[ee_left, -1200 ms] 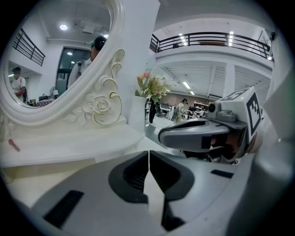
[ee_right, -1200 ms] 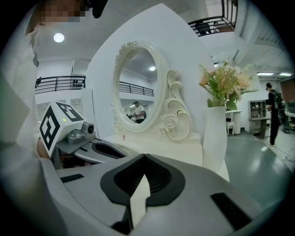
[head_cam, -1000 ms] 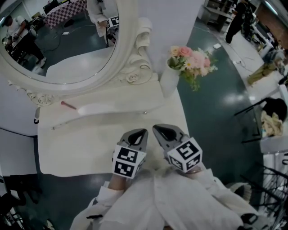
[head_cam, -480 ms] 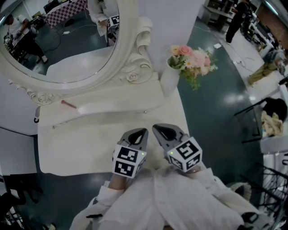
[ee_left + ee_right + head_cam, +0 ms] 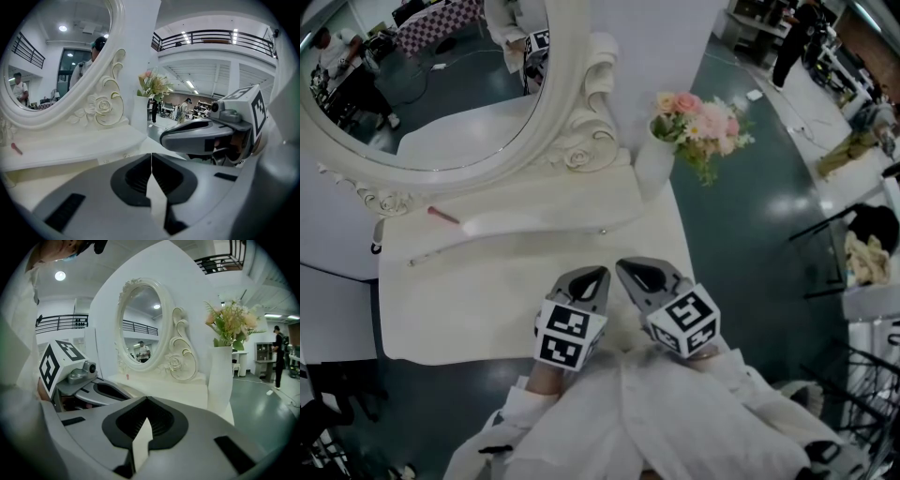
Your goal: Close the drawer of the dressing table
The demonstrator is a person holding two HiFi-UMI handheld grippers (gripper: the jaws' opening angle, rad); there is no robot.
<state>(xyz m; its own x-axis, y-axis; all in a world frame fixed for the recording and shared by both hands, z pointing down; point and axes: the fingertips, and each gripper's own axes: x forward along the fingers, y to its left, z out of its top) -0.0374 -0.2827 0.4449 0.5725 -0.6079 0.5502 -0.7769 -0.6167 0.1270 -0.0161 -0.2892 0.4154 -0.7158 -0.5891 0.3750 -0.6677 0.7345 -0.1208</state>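
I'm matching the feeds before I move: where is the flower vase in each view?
Head view: vase upper middle, just right of centre.
Left gripper view: vase near centre, slightly left.
Right gripper view: vase right of centre, tall.
Shared landmark: the carved rose at the mirror's foot, left of the vase in all three.

Glossy dark teal floor [image 5: 750,234], white wall [image 5: 656,37], railed upper gallery [image 5: 215,33], round ceiling lights [image 5: 63,28].

Bright, even ceiling light; gripper views bulge, dark-cornered.
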